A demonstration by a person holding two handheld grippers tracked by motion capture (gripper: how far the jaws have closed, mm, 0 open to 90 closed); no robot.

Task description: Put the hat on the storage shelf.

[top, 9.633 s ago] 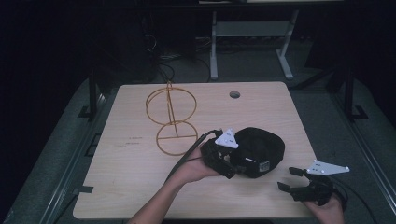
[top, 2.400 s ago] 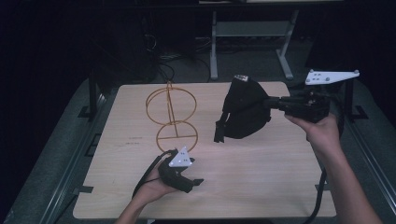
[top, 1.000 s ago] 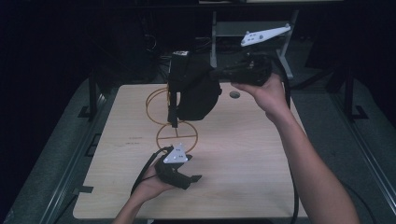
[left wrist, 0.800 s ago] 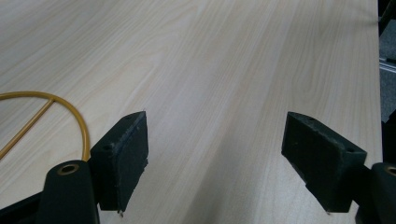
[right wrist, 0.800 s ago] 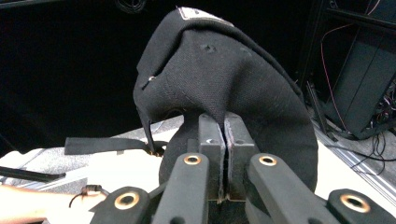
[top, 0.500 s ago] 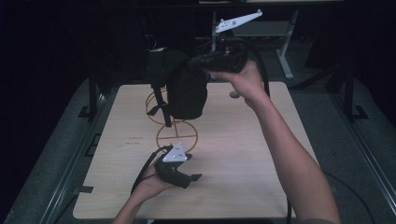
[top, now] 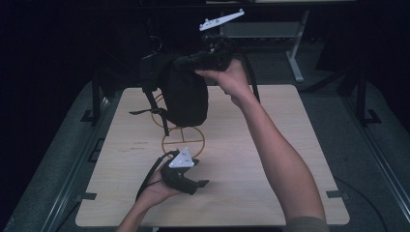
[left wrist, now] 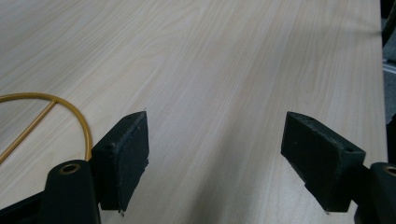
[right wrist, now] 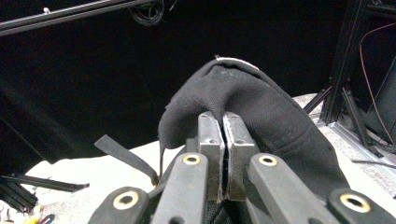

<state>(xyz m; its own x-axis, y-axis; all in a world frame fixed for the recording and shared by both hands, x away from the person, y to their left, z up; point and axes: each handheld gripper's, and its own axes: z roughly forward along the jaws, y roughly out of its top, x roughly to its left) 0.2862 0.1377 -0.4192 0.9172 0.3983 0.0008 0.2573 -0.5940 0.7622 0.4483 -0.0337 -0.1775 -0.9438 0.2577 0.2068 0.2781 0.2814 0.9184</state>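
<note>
While pinched in the right tongs (top: 186, 60), the black bag (top: 183, 94) hangs below them.

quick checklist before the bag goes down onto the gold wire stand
1. Right gripper shut on the black bag: ok.
2. Bag clear of the table, hanging in the air: ok.
3. Bag above the wire stand: ok, it hangs over the stand's upper part.
4. Loose strap free of the stand's wires: cannot tell.
5. Left gripper open, holding nothing, resting by the stand's base ring: ok.
6. Stand upright: cannot tell, the bag hides its top.
</note>
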